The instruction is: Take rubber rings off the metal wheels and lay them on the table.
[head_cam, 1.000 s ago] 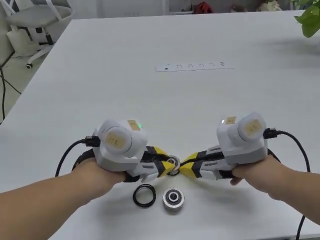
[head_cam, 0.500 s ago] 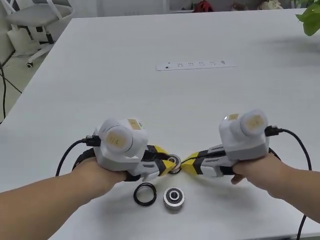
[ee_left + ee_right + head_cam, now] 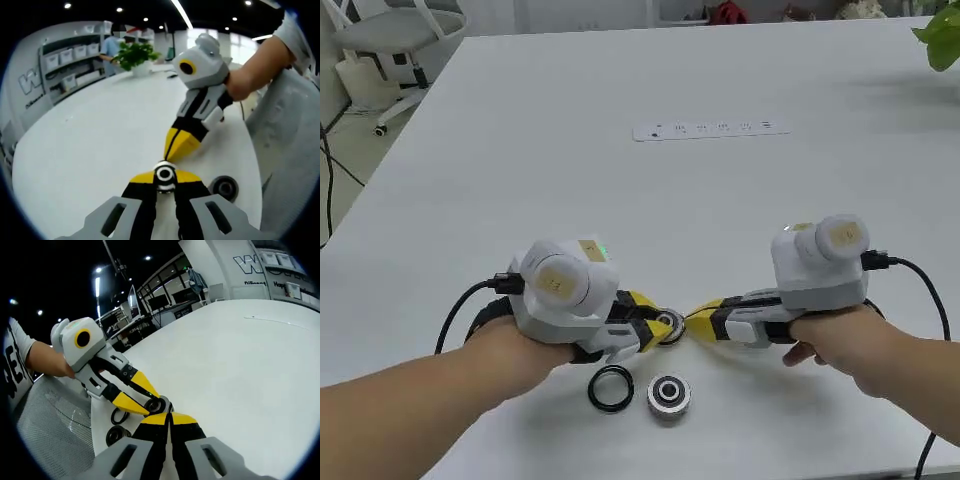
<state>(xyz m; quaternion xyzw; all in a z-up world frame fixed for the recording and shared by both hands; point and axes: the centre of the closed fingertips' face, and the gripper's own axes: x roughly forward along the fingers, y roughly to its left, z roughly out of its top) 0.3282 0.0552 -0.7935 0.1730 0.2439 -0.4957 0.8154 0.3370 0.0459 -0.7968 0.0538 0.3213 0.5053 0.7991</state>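
A white tabletop (image 3: 620, 200) spans most of the head view. A white power strip (image 3: 710, 130) lies flat on it in the upper middle of the frame. At the lower centre a black rubber ring (image 3: 610, 387) lies flat, with a metal wheel (image 3: 668, 394) just to its right, close but apart. A potted plant (image 3: 136, 54) stands on the tabletop at the upper left of the left gripper view.

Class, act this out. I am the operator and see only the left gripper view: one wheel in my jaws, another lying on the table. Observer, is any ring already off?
Observer: Yes. One black rubber ring lies flat on the table.
Operator: Where, relative to the lying wheel?
Observer: Just to its left in the head view, not touching it.
Operator: Anything farther away?
Observer: A white power strip lies mid-table.
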